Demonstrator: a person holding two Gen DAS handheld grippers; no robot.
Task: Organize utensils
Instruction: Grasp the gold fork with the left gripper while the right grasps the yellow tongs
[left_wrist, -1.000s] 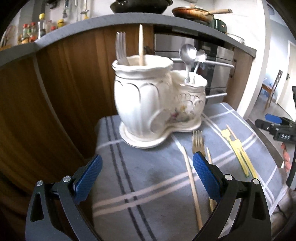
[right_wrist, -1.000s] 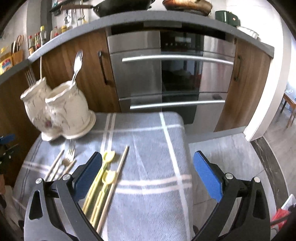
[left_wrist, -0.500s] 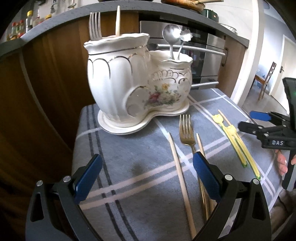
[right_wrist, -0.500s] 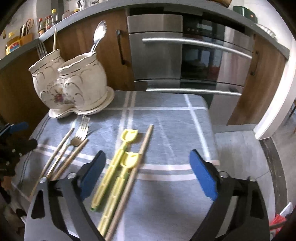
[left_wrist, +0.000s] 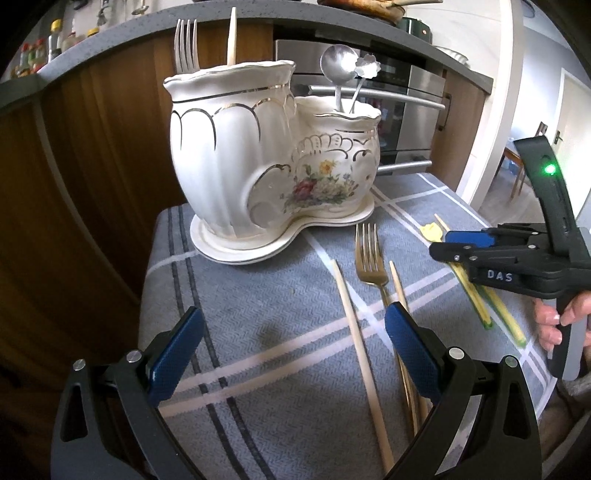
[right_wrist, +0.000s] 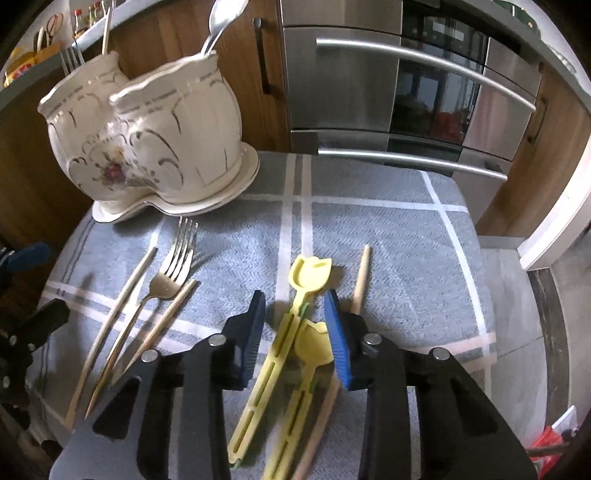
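Two yellow utensils (right_wrist: 295, 332) lie side by side between the jaws of the right gripper (right_wrist: 295, 317), which have just been closing; a visible gap remains on the left pad's side, so nothing is clamped yet, though the right pad sits very near the closer yellow head. Just outside the right jaw lies a wooden chopstick (right_wrist: 360, 280), partly under it. The left gripper (left_wrist: 291, 350) hangs wide open over the grey checked cloth (left_wrist: 258, 314), gripping nothing; a gold fork (left_wrist: 369, 258) and two more chopsticks (left_wrist: 351, 317) run past its right jaw.

Beyond both sets of jaws stands the white double holder (left_wrist: 266, 155), already carrying a fork, a chopstick and spoons.

The likely trouble: the jaws may catch both yellow pieces at once, or pinch only the edge of one, so it twists out on lifting. The neighbouring chopstick could also be dragged along or pushed off the worktop edge.
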